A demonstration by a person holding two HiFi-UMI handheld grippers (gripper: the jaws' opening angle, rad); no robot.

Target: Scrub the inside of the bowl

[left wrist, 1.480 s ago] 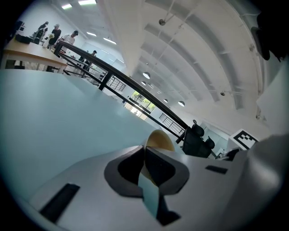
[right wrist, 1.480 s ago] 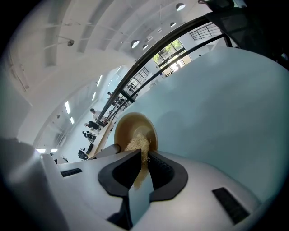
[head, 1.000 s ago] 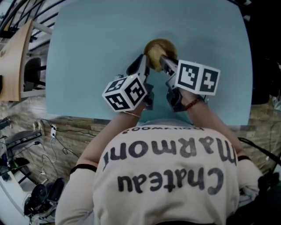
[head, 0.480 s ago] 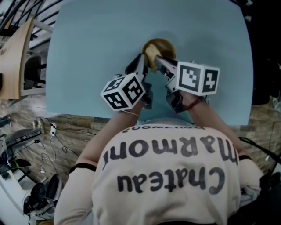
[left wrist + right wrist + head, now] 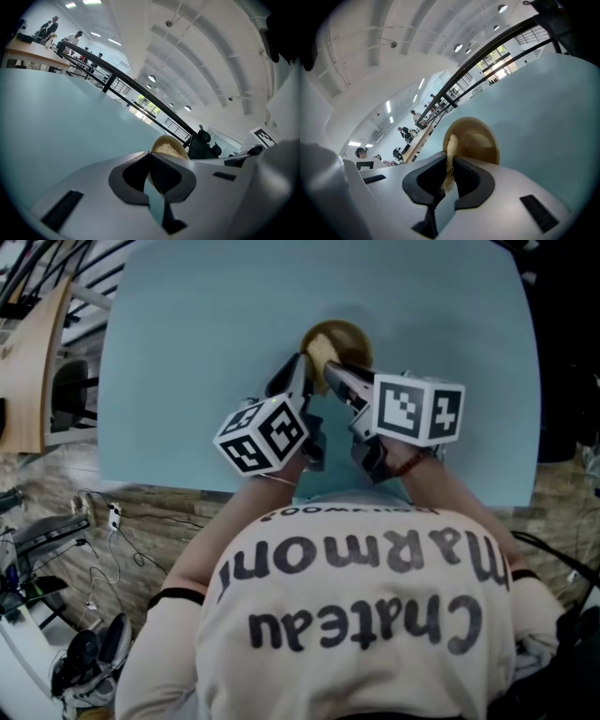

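The pale blue table [image 5: 178, 362] carries only the wooden bowl [image 5: 342, 334]. It sits near the table's middle, well in from the near edge and from both side edges. Against the frame a second ago, the bowl seems to have crept a touch toward the left edge, otherwise keeping its spot.

The left gripper [image 5: 302, 369] has its jaws pinched together on the bowl's near-left rim. It sits just where it was, so the bowl stays braced.

The real change is in the right gripper [image 5: 331, 371]. Its jaws are clamped on a tuft of pale, stringy scrubber [image 5: 450, 152]. A second ago they reached in over the bowl's right half. Now they have swung toward the table's left edge and lie just beside the left gripper's tips.

In the right gripper view, the scrubber stands against the inner wall by the rim. I read this as one sweep across the inside, so scrubbing is under way, though how much of the wall is covered cannot be judged.
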